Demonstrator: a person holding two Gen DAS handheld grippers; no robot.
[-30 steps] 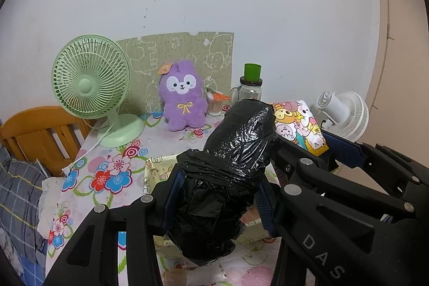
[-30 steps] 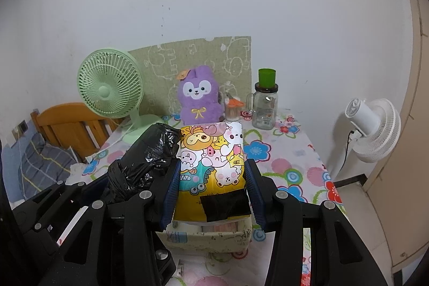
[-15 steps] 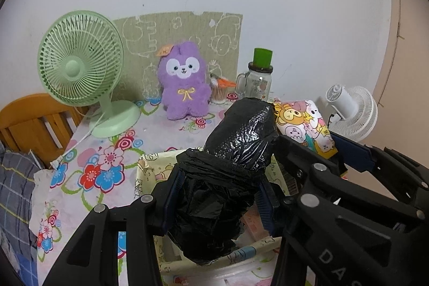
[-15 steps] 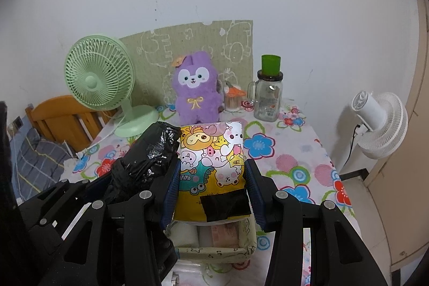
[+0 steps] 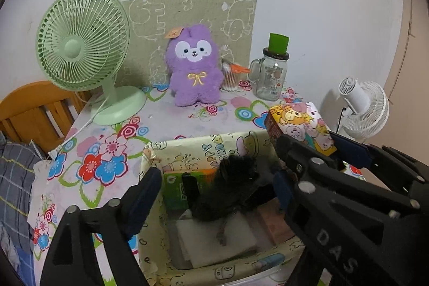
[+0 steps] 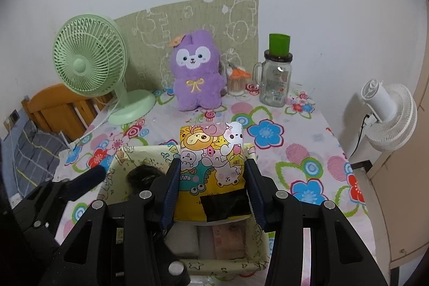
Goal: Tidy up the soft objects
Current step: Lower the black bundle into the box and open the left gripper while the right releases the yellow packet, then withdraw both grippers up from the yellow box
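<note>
A cream patterned storage basket [image 5: 187,149] [image 6: 118,165] stands on the floral table. A black plastic bundle [image 5: 233,189] [image 6: 142,176] lies blurred inside it, between the fingers of my left gripper [image 5: 214,186], which is open over the basket. My right gripper [image 6: 211,189] is shut on a cartoon-printed tissue pack [image 6: 211,165] [image 5: 300,125], held over the basket's right part. A green box [image 5: 182,186], white packs [image 5: 214,240] and a pink pack [image 6: 230,240] lie in the basket.
A purple plush bunny [image 5: 193,66] [image 6: 197,74] sits at the back. A green desk fan [image 5: 83,44] stands left, a glass jar with green lid [image 5: 272,74] and a cotton swab cup [image 6: 236,82] right. A white fan [image 6: 386,114] and wooden chair [image 5: 29,111] flank the table.
My left gripper opened and let the black bundle fall into the basket. Both grippers moved forward over the basket; the right one still holds the tissue pack.
</note>
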